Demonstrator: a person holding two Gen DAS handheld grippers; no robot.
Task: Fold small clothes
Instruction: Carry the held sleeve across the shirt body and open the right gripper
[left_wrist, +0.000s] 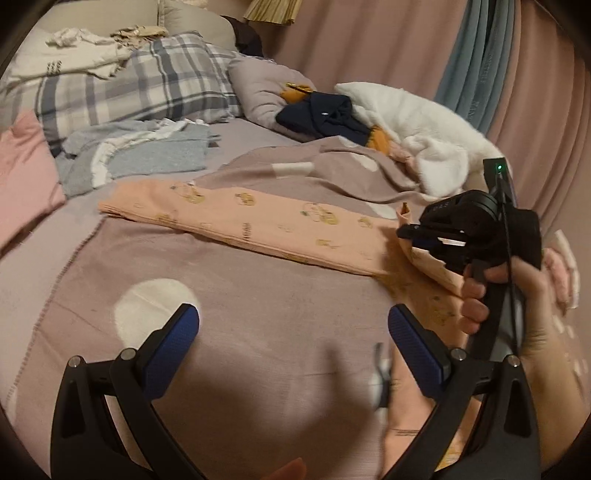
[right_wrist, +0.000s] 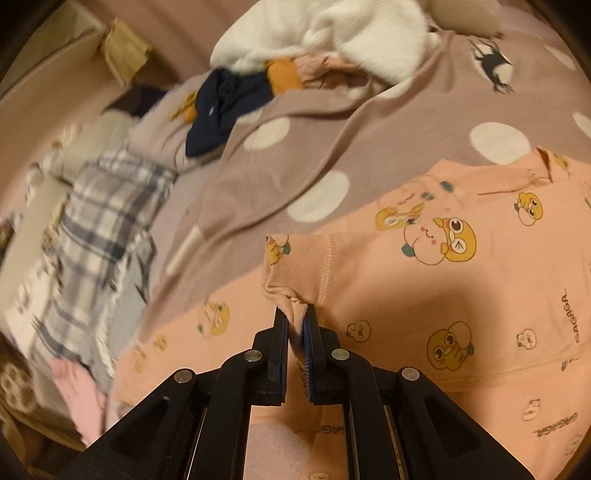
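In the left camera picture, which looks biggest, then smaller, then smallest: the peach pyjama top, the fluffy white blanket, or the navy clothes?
1. peach pyjama top
2. fluffy white blanket, though it lies farther away
3. navy clothes

the left gripper (left_wrist: 293, 332) hangs with its blue-padded jaws spread wide and nothing between them, while the right gripper (right_wrist: 295, 321), gripped from below by the person's right hand (left_wrist: 517, 291), has its jaws pinched nearly together on a fold of cloth.

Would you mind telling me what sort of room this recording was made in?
Most likely a bedroom: clothes lie on a bed under a polka-dot blanket, with a plaid pillow at its head and curtains behind.
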